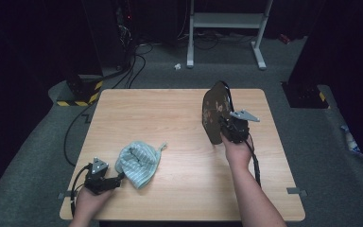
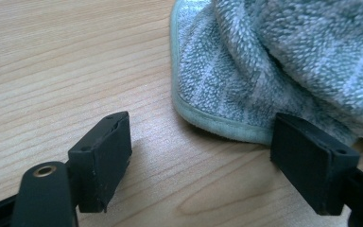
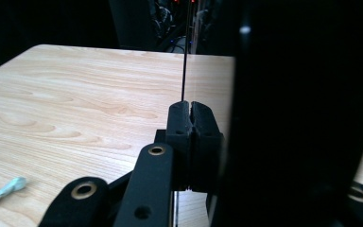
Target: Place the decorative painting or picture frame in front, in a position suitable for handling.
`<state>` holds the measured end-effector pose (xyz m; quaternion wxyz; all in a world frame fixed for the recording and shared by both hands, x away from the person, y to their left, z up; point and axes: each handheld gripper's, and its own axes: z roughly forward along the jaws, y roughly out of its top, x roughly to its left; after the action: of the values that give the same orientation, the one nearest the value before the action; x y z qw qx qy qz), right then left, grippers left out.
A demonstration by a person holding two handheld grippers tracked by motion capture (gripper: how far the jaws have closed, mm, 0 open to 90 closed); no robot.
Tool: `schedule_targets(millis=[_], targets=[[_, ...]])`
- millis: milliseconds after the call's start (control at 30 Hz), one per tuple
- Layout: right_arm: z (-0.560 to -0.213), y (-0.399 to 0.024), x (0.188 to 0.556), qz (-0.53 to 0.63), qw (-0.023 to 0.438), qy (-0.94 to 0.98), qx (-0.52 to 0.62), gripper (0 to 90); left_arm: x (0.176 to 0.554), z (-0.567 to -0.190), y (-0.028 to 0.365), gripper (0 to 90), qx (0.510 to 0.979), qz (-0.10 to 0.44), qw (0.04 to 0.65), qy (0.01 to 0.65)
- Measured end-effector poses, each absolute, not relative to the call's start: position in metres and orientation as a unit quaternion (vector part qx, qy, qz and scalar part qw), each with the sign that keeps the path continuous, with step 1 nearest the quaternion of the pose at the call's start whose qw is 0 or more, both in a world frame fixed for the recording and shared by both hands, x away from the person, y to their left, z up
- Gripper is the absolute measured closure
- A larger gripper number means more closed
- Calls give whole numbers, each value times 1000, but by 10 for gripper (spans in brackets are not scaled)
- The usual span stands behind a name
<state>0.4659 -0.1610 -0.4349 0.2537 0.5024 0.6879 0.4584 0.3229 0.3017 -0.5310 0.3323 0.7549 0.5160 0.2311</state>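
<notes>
A teal striped towel lies crumpled on the wooden table at the front left. My left gripper rests on the table just left of it, open. In the left gripper view the towel's hemmed edge lies just ahead of the gap between the jaws, touching neither pad. At the right, my right gripper is shut on a dark brown, patterned flat thing held upright over the table. In the right gripper view the pads press together on its thin edge, and its dark face hides the right side.
A white metal stand and cables are on the grey floor behind the table. A black base with yellow stripes stands by the table's back left corner. Bare wood lies between the towel and the dark thing.
</notes>
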Motion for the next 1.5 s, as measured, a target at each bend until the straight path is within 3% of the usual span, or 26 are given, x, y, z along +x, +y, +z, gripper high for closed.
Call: schedule_targets(millis=[933,1200,1500], targets=[[-422,-166,464,475,250,684,494,808,323,-531,302,213,754,231,333,516],[-401,-168,431,482,264,699,458,807,323,-531,301,213,754,230,333,517],[-401,-179,391,495,257,700,446,808,323,-531,302,214,755,233,332,516]])
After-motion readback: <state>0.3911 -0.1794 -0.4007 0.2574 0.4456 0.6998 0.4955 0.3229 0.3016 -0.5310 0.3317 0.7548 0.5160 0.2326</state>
